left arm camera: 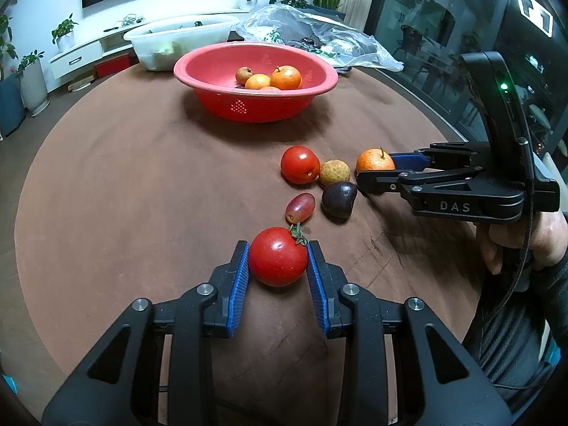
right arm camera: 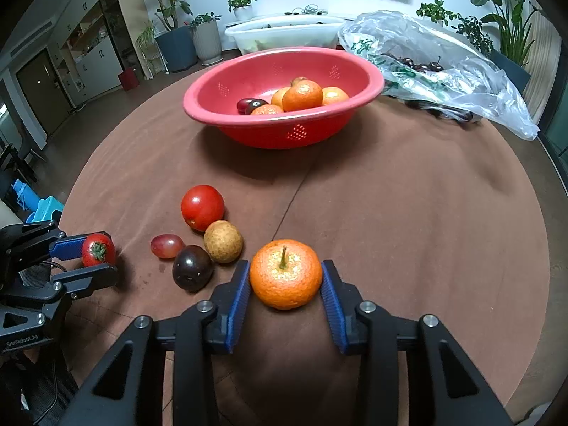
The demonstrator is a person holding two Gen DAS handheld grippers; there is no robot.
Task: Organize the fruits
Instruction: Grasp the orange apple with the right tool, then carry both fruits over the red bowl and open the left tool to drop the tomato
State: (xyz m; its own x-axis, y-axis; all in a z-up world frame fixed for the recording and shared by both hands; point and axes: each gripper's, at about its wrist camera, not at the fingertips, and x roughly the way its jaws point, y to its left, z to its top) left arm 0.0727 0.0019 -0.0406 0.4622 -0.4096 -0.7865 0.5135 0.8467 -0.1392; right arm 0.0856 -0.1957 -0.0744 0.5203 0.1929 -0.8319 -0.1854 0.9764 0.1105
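Two fruits are in my grip: the left gripper clamps a smooth stemmed tomato, and the right gripper has its blue ribbed pads against a dimpled mandarin, stem up. Both sit low over the brown cloth. The red perforated bowl lies straight ahead, nearer my right hand's side.

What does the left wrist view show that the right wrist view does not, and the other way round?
Left wrist only: the person's hand holding the right tongs. Right wrist only: dark cherries in the plastic bag and a dark fruit in the red colander. Both show: left tongs clamping a stemmed tomato, right tongs around the mandarin, and a tomato, longan, grape and plum loose on the table.
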